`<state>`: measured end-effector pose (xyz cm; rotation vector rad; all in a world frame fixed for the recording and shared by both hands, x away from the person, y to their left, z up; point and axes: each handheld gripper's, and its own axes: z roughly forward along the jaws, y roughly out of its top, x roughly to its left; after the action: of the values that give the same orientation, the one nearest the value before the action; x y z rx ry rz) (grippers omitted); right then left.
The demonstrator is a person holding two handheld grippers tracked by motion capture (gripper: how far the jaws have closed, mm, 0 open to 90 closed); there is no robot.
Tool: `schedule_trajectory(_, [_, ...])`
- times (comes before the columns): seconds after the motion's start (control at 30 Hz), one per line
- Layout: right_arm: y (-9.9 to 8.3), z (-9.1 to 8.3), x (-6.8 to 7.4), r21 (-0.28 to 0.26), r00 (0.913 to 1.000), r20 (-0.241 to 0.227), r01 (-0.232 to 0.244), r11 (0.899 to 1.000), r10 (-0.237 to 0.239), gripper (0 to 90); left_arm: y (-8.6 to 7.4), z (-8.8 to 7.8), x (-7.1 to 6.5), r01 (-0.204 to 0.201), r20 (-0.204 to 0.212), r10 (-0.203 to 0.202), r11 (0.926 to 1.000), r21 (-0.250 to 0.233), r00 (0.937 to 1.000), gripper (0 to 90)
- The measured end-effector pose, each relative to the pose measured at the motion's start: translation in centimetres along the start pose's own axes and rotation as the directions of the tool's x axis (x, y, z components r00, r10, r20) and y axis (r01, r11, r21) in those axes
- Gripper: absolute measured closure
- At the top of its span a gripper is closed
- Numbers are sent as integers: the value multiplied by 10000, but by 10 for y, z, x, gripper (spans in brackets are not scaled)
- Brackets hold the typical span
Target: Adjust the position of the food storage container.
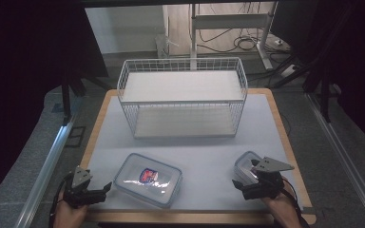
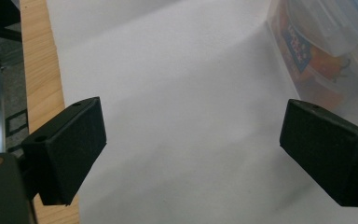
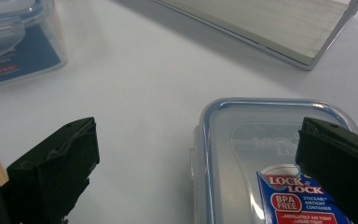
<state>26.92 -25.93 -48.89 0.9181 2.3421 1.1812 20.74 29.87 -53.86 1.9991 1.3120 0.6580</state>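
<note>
- Jaws: both pairs stand spread wide with nothing between them. The left gripper [image 1: 89, 190] hovers at the near left corner of the table [image 1: 285, 137]; the right gripper [image 1: 259, 183] hovers at the near right.
- Large container [image 1: 148, 179]: lies flat on the white mat, lid on, just to the right of the left gripper. In the left gripper view its wall [image 2: 317, 51] sits beyond the far jaw, apart from it. Judgement: the gripper is staged beside it for a side approach.
- Small container [image 1: 245, 166]: lies flat under the right gripper. In the right gripper view its lid [image 3: 261, 154] sits partly behind one jaw, off-centre in the gap. Judgement: the gripper is not yet aligned to straddle it.
- Wire rack [image 1: 183, 95]: stands at the far middle, both shelves bare, probably the destination for both containers.
</note>
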Motion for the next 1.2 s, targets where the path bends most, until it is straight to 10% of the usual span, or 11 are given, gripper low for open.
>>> schedule_trajectory(0.53, [0,-2,-6,-156,9971,-28,-761,9970,761,0,-2,-2,6,894,663,-842,9929,-791,9942,73])
schedule_trajectory(0.87, [10,2,15,992,9946,-1004,-150,9950,250,821,-1,0,3,822,697,-771,9940,-723,9946,77])
schedule_trajectory(1.2, [4,6,7,1801,9994,-224,-219,9834,263,900,0,0,4,1264,986,-1207,9905,-539,9878,94])
